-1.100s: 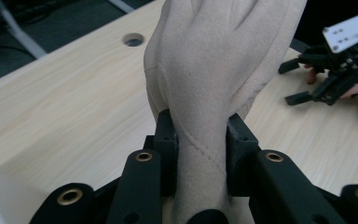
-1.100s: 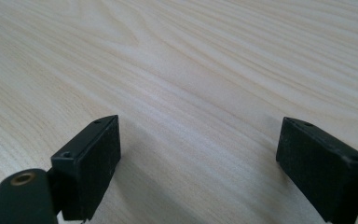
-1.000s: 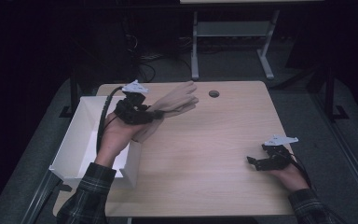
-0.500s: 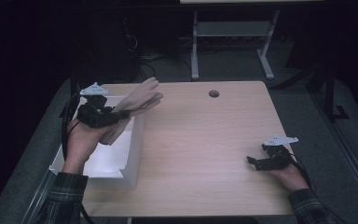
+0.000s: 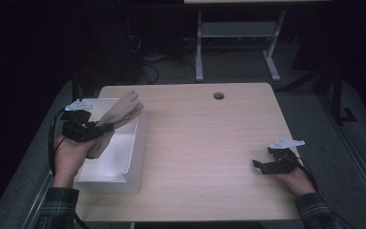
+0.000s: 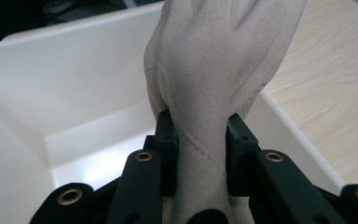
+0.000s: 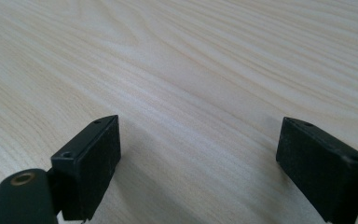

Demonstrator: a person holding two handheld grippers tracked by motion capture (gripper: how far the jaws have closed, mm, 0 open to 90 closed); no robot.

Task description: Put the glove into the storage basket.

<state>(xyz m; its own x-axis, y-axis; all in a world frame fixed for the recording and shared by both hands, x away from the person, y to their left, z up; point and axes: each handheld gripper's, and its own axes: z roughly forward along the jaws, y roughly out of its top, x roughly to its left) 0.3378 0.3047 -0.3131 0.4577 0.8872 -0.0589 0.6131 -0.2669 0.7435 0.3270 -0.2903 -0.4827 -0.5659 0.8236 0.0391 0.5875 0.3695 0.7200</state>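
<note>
The left hand-held gripper [image 5: 106, 128] is closed on a beige fabric glove [image 5: 120, 112], with its jaws pinching the glove's narrow wrist part from both sides. In the left gripper view the glove [image 6: 214, 70] looks soft and suede-like, pale cream to beige, with a stitched seam running down the wrist between the jaws and shallow folds where the palm widens above them. Its fingers fan out past the jaws; in the high view they point toward the far edge of the surface [image 5: 209, 157] and reach over the far right corner of a white rectangular bin [image 5: 124, 169]. The glove hangs in the air over the bin's open top, touching neither its floor nor its walls as far as the views show. The bin sits along the left edge of the light wood surface, and its inside is plain white.

The right hand-held gripper [image 5: 262, 165] rests low near the near right corner of the surface, well apart from the bin. Its jaws stand wide apart with nothing between them, over bare wood grain in the right gripper view [image 7: 196, 154]. A small dark round hole [image 5: 218, 96] lies near the far edge of the surface.
</note>
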